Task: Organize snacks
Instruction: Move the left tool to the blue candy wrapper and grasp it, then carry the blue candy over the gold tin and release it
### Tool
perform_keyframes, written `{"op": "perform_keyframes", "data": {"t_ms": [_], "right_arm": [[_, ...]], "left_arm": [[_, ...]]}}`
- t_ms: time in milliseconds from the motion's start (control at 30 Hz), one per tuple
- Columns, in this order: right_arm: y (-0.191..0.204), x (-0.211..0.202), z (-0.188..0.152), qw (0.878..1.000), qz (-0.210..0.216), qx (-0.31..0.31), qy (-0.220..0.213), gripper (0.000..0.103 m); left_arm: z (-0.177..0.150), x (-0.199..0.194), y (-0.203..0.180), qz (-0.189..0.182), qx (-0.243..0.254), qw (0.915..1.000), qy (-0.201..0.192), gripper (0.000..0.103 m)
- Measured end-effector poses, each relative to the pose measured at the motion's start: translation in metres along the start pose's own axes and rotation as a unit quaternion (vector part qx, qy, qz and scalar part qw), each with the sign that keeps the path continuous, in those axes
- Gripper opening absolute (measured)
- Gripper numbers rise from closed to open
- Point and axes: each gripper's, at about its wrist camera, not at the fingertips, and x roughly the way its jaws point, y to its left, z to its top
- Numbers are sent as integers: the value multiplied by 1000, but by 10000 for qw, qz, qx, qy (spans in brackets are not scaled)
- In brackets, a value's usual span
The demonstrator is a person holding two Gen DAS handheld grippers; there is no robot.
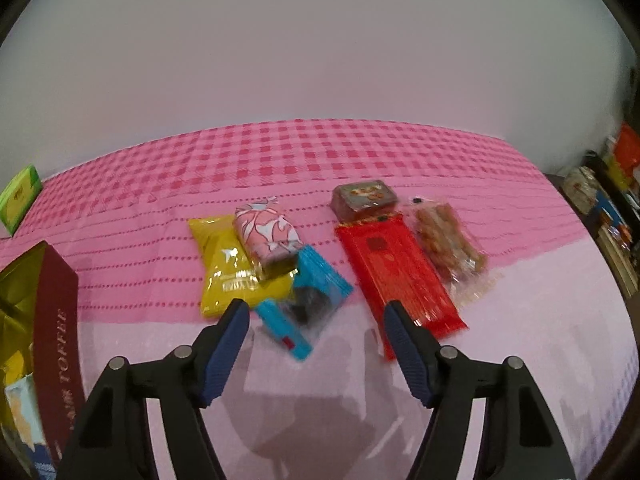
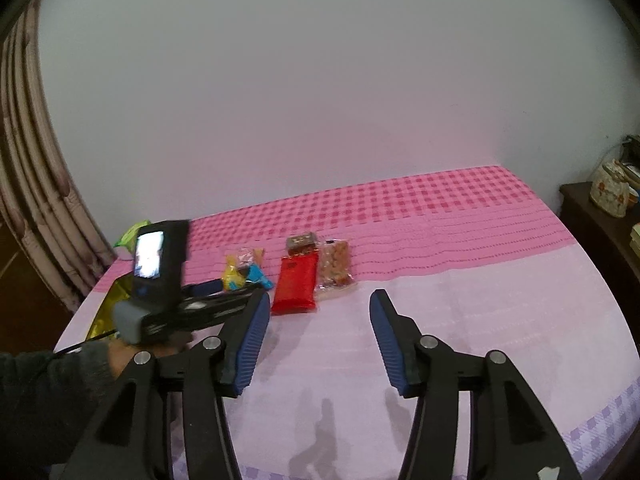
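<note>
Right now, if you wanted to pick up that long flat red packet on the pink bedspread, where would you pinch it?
Probably across its narrow width, near the end closest to the open left gripper. The long flat red packet lies flat, lengthwise away from the camera, so its two long edges suit the fingers. Come from above: the clear bag of brown snacks lies close against its right side.

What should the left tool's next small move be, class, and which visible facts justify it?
Probably ease the left tool forward and down onto the blue packet. The tool is open and empty, the packet lies nearest, about between its fingertips, and it partly overlaps the yellow packet, so lifting it first should disturb the pile least. The right tool is also open, farther back.
</note>
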Motion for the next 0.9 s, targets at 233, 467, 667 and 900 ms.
{"op": "perform_keyframes", "data": {"t_ms": [233,467,667,900], "right_arm": [[0,1,-4,9999,99,49,46,51],[8,2,-5,9998,173,-39,79,51],[19,5,-11,9994,242,-133,196,51],[30,-2,-11,9991,297,-268,104,60]], "left_arm": [[4,24,4,-264,-231,9988,335,33],[-14,-23,10,-563,-204,9981,113,31],[-25,-74,32,-333,-322,9988,-132,31],[-17,-135,100,308,-559,9968,-484,31]]}}
